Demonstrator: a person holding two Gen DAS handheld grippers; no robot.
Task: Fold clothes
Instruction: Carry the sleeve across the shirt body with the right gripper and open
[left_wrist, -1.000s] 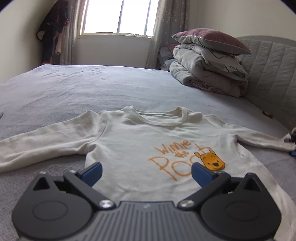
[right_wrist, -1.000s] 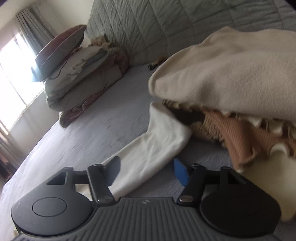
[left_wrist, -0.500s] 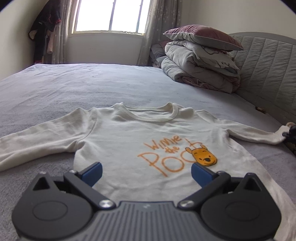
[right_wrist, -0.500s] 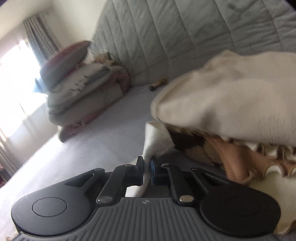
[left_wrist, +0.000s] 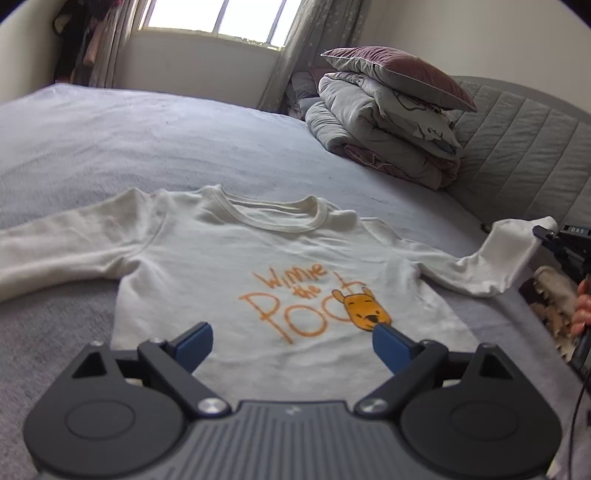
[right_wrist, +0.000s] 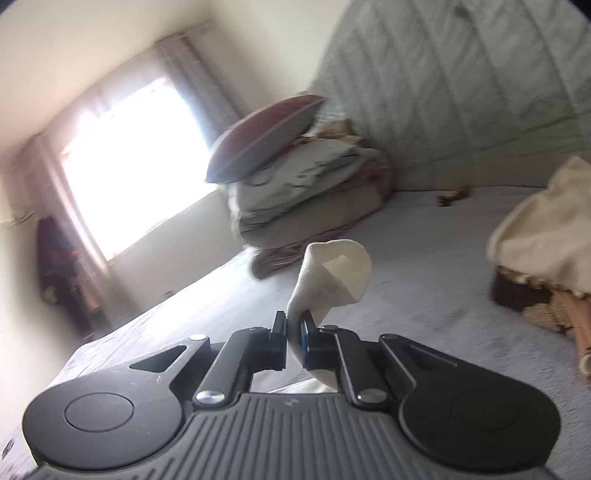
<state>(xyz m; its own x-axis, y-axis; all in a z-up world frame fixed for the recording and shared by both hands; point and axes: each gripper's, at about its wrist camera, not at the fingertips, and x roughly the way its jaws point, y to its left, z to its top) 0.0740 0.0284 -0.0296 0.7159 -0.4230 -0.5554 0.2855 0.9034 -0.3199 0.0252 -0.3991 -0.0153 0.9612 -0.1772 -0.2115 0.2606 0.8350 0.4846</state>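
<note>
A cream long-sleeved shirt (left_wrist: 280, 258) with an orange bear print lies face up on the grey bed. My left gripper (left_wrist: 291, 338) hovers open over the shirt's lower hem, nothing between its blue pads. In the right wrist view my right gripper (right_wrist: 293, 330) is shut on the cuff of the shirt's right sleeve (right_wrist: 334, 275), which sticks up past the fingers. The left wrist view shows that sleeve (left_wrist: 495, 258) lifted off the bed at the far right, held by the right gripper (left_wrist: 546, 234). The other sleeve (left_wrist: 55, 254) lies flat to the left.
A pile of other clothes (right_wrist: 543, 251) lies on the bed to the right. Folded duvets and a maroon pillow (left_wrist: 395, 122) are stacked by the padded headboard (left_wrist: 524, 147). A window (left_wrist: 210, 18) is at the far wall. A person's fingers (left_wrist: 580, 310) show at the right edge.
My right gripper went from open around the sleeve to shut on its cuff and lifted it off the bed. The left gripper stayed open and shifted slightly over the hem.
</note>
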